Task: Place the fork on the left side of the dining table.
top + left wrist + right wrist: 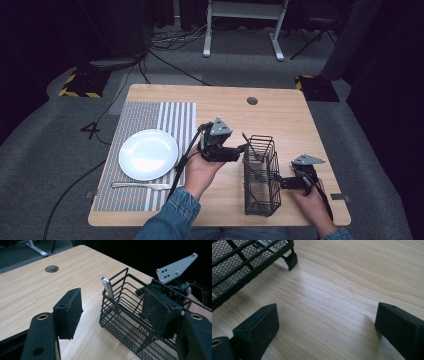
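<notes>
On the table's [280, 112] left side, a striped mat [150, 120] is seen, bearing a white plate [148, 154] and, nearer the person, a knife [141, 186]. No writing can be read anywhere. At the centre, the left gripper [240, 149] is held with jaws wide apart, empty, just beside the basket [261, 175]. Inside this black wire basket, cutlery is stood; one metal handle [108, 287] is leaned on the rim, the rest hard to make out. At the right, the right gripper [281, 183] is held open, gripping nothing, near the basket's side.
</notes>
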`<state>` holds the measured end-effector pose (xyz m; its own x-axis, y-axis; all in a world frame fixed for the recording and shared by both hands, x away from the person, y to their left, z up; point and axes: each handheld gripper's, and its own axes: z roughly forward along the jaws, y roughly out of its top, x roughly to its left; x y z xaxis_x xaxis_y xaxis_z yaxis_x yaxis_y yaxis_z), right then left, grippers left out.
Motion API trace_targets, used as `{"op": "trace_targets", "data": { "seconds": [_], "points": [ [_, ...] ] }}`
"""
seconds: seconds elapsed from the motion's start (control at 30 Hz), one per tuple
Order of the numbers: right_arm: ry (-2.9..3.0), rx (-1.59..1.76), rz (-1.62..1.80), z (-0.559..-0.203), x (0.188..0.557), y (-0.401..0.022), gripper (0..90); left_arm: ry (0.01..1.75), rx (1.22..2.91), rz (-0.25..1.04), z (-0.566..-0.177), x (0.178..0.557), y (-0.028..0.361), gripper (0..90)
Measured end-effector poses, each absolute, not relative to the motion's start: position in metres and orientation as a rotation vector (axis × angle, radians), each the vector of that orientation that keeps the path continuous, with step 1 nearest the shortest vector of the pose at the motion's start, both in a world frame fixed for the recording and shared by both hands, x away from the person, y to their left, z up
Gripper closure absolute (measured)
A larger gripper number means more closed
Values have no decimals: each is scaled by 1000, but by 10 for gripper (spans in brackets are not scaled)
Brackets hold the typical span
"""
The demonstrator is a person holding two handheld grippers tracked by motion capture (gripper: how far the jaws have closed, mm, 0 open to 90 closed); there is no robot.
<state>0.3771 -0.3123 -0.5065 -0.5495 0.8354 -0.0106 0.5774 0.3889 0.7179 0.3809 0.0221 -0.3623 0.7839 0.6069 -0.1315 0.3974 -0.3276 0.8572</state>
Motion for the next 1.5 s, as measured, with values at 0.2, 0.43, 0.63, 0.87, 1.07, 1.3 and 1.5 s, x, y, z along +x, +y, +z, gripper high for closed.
{"op": "trace_targets", "data": {
  "seconds": [0.2, 0.43, 0.63, 0.87, 1.07, 1.3, 1.5],
  "points": [
    [2283, 1222, 960, -506, 377, -312, 57, 797, 1918, 235, -373, 391, 12, 361],
    [2285, 1219, 963, -506, 377, -313, 62, 835, 1878, 199, -383, 400, 3, 531],
    [2289, 1215, 965, -506, 377, -313, 65, 852, 1883, 178, -386, 403, -1, 723],
    [2290, 1214, 966, -506, 377, -313, 67, 846, 1874, 103, -383, 403, 0, 821],
    [2290, 1214, 966, -506, 377, -313, 67, 825, 1875, 93, -378, 401, 0, 857],
    [2290, 1214, 966, -506, 377, -313, 67, 782, 1908, 90, -358, 397, 2, 859],
    [2290, 1213, 967, -506, 377, -313, 67, 753, 1908, 103, -338, 393, 4, 859]
  ]
}}
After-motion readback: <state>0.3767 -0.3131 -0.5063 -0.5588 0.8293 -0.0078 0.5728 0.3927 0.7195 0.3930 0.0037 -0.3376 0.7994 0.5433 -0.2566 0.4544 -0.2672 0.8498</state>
